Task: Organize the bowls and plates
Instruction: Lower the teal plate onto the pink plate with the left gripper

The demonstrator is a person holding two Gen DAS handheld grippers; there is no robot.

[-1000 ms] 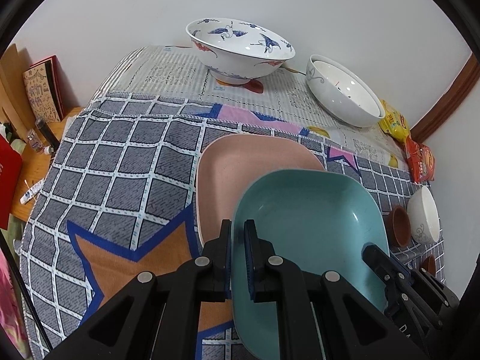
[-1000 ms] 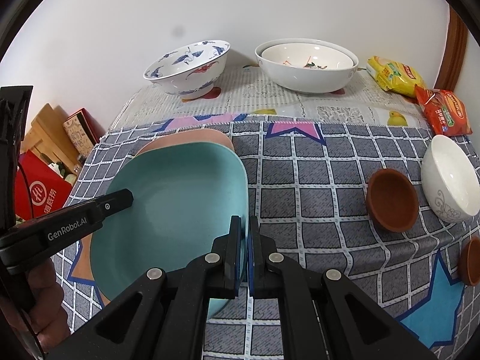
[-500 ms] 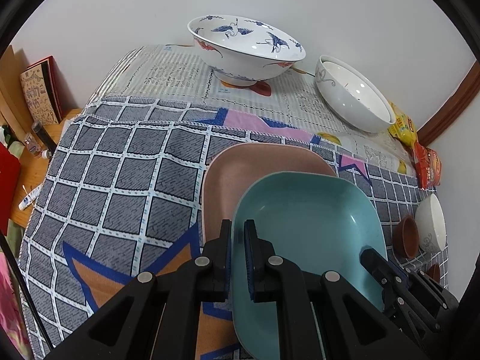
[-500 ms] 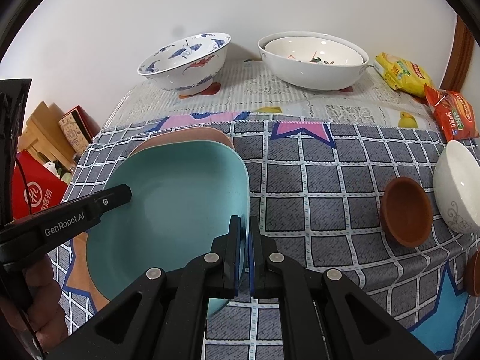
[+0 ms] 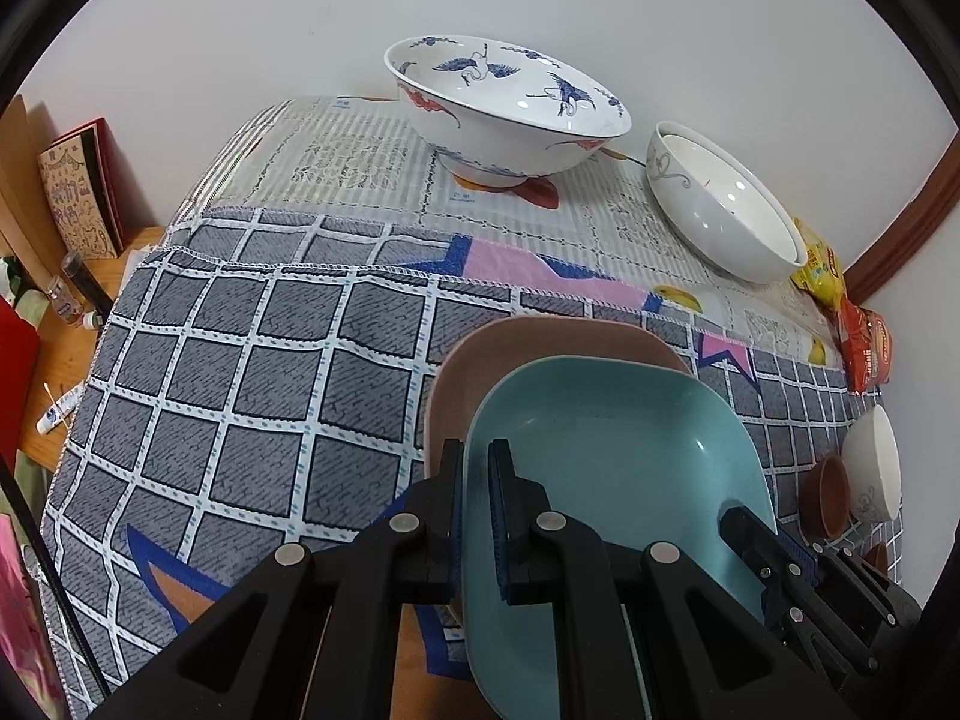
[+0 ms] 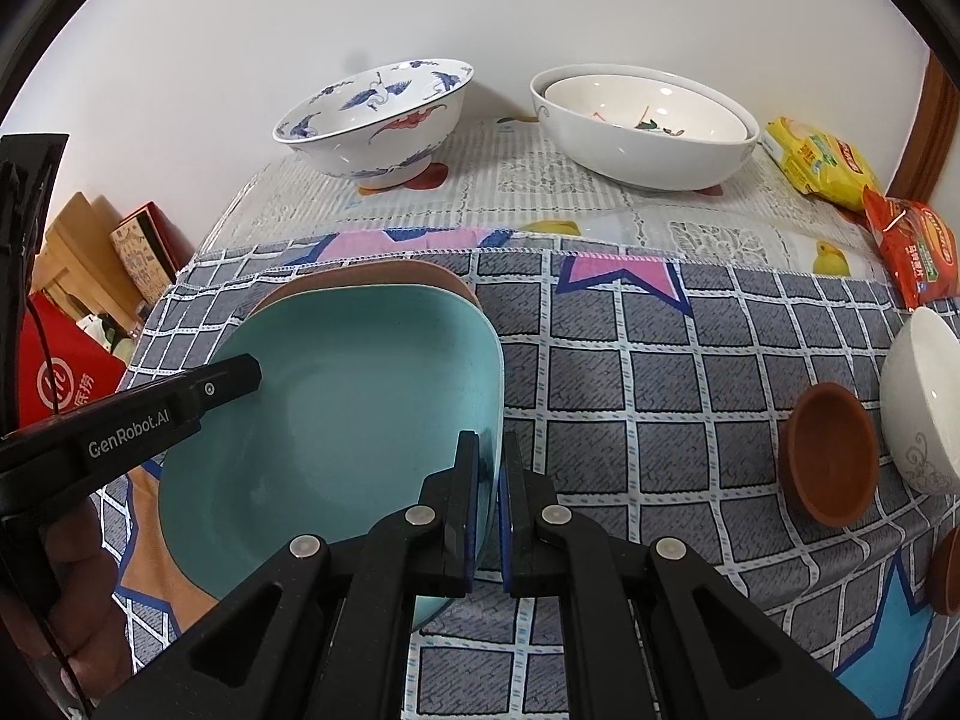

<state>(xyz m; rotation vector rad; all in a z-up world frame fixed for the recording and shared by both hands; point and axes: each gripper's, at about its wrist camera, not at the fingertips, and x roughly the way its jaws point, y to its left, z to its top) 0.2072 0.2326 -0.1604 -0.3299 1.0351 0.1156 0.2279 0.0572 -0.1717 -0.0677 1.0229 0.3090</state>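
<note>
Two grippers (image 5: 475, 474) (image 6: 489, 468) clamp smooth (squarish) teal plate (image 6: 336, 420).

A grey checked cloth (image 6: 660, 384) with stars lies under the gripper. Ahead of it is a pale printed cloth (image 6: 540, 192). Far ahead to the right sit a yellow snack bag (image 6: 822, 162) and a red snack bag (image 6: 918, 252), touching. Off to the left stands a book (image 5: 78, 192) beside a small bottle (image 5: 63, 300).

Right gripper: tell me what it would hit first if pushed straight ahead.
The right gripper is clamped on the teal plate. Beyond its rim lies only checked cloth, then probably the big white bowl; depth is unclear.
</note>
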